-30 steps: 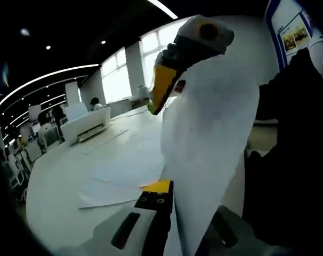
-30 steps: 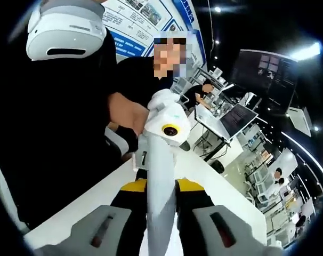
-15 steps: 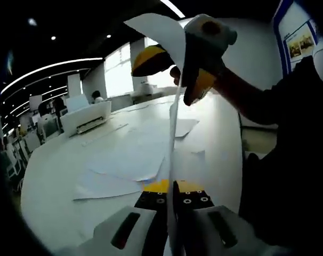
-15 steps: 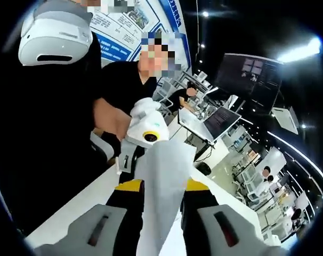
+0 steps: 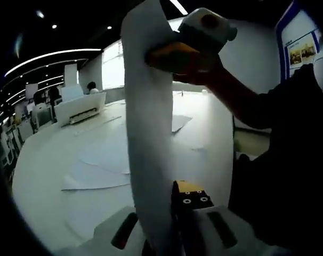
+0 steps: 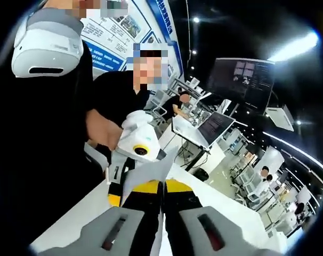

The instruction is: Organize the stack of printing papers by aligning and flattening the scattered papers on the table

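White printing paper, a single thin sheet (image 5: 151, 138), is held up in the air between both hand-held grippers, well above the pale round desk (image 5: 44, 176). Left gripper view: the left hand-held gripper (image 5: 175, 213) is clenched on the near end of the sheet, its yellow-tipped black jaws closed with the paper between them, and the sheet rises in a curled band to the right hand-held gripper (image 5: 175, 56), which pinches the far end. Right gripper view: the right hand-held gripper (image 6: 162, 194) has its jaws pressed together on the sheet's edge (image 6: 145, 170), with the left hand-held gripper (image 6: 129, 160) beyond it. Loose white sheets (image 5: 105, 162) lie scattered flat on the desk beneath, overlapping at differing angles, and a white printer (image 5: 79, 109) stands at the far rim.

Handling, as judged: the sheet is very light, limp and easily creased; it curls under its own weight. Grasping at two opposite edges keeps it taut, and light pressure should suffice.
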Available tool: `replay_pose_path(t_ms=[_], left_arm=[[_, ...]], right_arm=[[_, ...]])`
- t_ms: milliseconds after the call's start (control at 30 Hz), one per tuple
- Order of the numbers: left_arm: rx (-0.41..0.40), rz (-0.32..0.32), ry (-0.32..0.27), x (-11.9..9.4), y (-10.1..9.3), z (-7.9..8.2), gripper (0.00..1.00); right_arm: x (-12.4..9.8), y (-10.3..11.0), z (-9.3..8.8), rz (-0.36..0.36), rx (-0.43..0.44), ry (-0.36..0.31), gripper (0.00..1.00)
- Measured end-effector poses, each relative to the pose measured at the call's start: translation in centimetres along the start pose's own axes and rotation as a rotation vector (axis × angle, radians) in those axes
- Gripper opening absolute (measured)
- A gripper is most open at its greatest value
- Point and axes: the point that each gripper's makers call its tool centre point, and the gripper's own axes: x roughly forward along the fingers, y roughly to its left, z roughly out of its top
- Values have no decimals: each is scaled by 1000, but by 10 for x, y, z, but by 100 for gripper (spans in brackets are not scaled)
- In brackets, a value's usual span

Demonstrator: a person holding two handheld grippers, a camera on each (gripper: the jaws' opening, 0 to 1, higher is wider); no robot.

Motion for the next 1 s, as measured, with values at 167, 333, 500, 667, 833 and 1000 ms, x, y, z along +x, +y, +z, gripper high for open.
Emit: replay_pose_path(t_ms=[167, 333, 500, 667, 833, 1000], left_arm=[[-7, -2, 0, -1, -1, -2, 5], [-21, 10, 2, -2, 0, -8, 5], [-39, 21, 3, -5, 1, -11, 5], [-33, 45, 30, -6, 4, -18, 5], [-15, 66, 44, -9, 8, -19, 5], [-9, 82, 46, -11, 11, -19, 5]], right_arm=[[0, -4, 1, -22, -2, -2, 0], [-6, -14, 5, -65, 10, -23, 0], [-11, -18, 5, -104, 12, -28, 0], [-21, -31, 5, -180, 42, -66, 0], [-30, -35, 5, -212, 48, -68, 0], [-37, -37, 6, -233, 52, -72, 0]])
